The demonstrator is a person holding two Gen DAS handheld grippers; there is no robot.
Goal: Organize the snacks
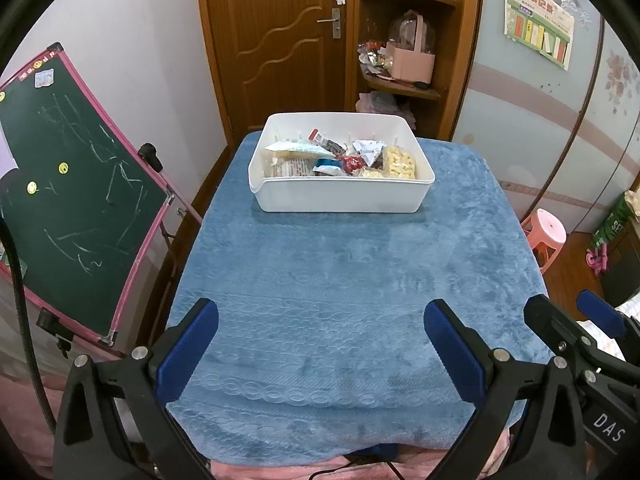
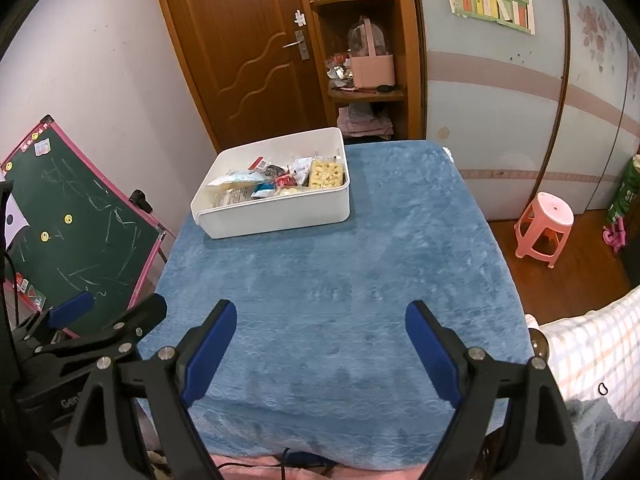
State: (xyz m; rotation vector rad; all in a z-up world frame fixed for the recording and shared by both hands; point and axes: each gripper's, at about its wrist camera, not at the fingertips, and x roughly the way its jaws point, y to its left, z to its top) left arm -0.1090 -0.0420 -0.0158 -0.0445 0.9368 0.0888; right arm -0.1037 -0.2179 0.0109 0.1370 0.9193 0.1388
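Toward the far edge of the towel-covered tabletop (image 1: 320,280) sat the rigid white plastic bin (image 1: 340,196) heaped with light, crinkly, slippery snack packets (image 1: 340,158), best pinched by a sealed edge, while I held my left gripper (image 1: 320,350) and right gripper (image 2: 320,354) wide open, empty.

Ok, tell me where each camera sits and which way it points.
Left wrist: on the left hand-held gripper, facing forward over the blue towel at the white bin; the right hand-held gripper shows at right.
Right wrist: on the right hand-held gripper, facing the same way; the bin lies left.
Shared: bin, towel, door, chalkboard.
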